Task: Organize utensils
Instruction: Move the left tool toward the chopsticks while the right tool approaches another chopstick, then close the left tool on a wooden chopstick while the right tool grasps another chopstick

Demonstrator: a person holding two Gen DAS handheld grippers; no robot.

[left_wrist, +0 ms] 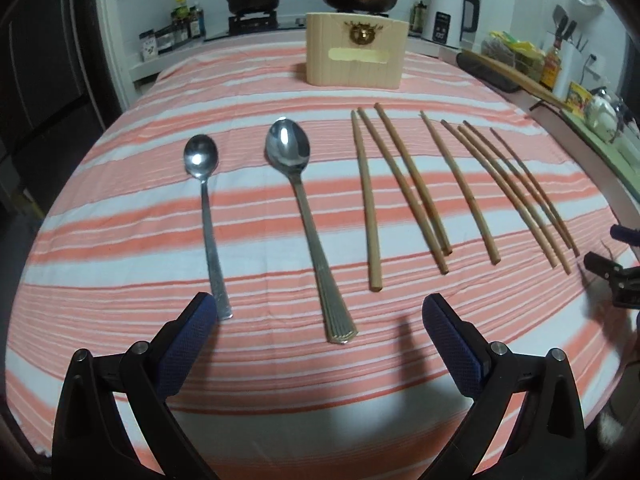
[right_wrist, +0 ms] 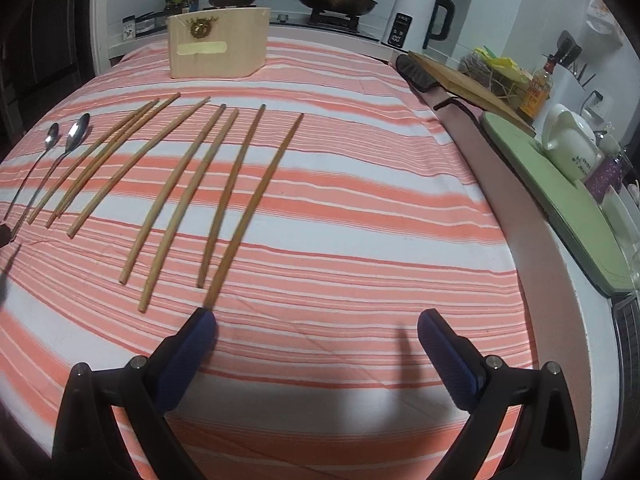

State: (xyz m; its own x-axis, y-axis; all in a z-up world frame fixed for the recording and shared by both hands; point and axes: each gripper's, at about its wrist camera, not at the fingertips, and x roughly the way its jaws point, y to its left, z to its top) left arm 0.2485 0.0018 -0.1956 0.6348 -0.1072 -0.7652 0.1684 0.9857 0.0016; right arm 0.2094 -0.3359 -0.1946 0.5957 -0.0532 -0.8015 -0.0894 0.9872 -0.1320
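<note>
I am holding both grippers, left [left_wrist: 316, 314] and right [right_wrist: 316, 320], wide, empty, over the cloth's [left_wrist: 120, 248] near edge: two spoons [left_wrist: 298, 200], eight chopsticks [left_wrist: 404, 184], box [left_wrist: 356, 54] lying beyond

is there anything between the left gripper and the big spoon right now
Nothing visible. The left gripper, jaws open, hovers just short of the big spoon, whose handle end points into the gap; only bare striped cloth lies between.
</note>
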